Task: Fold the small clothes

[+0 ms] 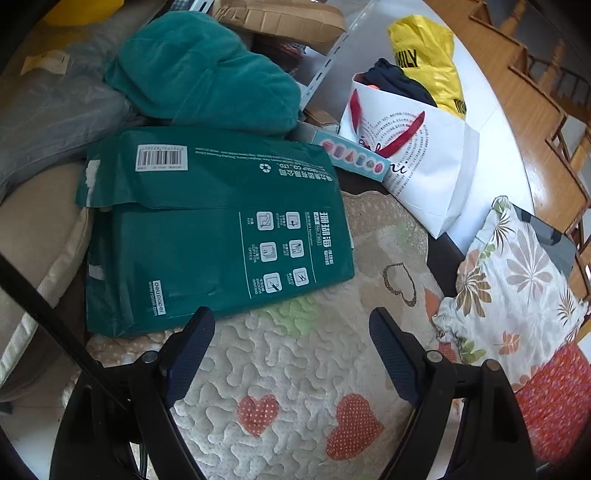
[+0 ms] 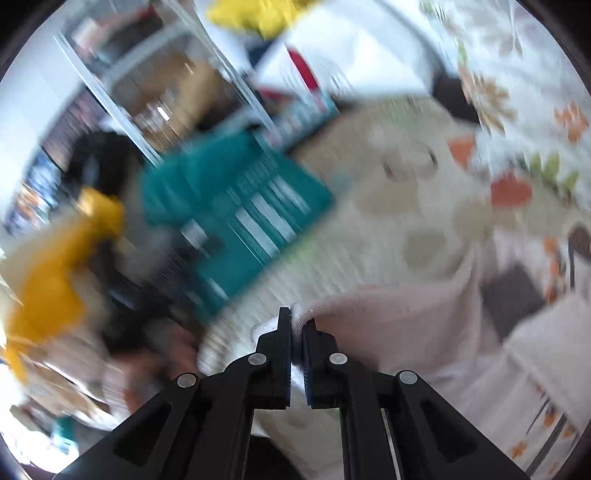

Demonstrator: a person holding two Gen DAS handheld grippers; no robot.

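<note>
My left gripper (image 1: 291, 325) is open and empty, hovering over a cream quilted mat (image 1: 295, 369) with red hearts. A floral garment (image 1: 517, 280) lies bunched at the mat's right edge. In the blurred right wrist view, my right gripper (image 2: 297, 321) is shut on the edge of a pale pink garment (image 2: 399, 325), which hangs off to the right above the mat (image 2: 406, 206).
A green paper ream pack (image 1: 207, 229) lies on the mat's far left, and it shows too in the right wrist view (image 2: 251, 214). Behind it are a teal towel (image 1: 207, 74), a white gift bag (image 1: 424, 158), a yellow bag (image 1: 428, 55) and cardboard boxes (image 1: 280, 18).
</note>
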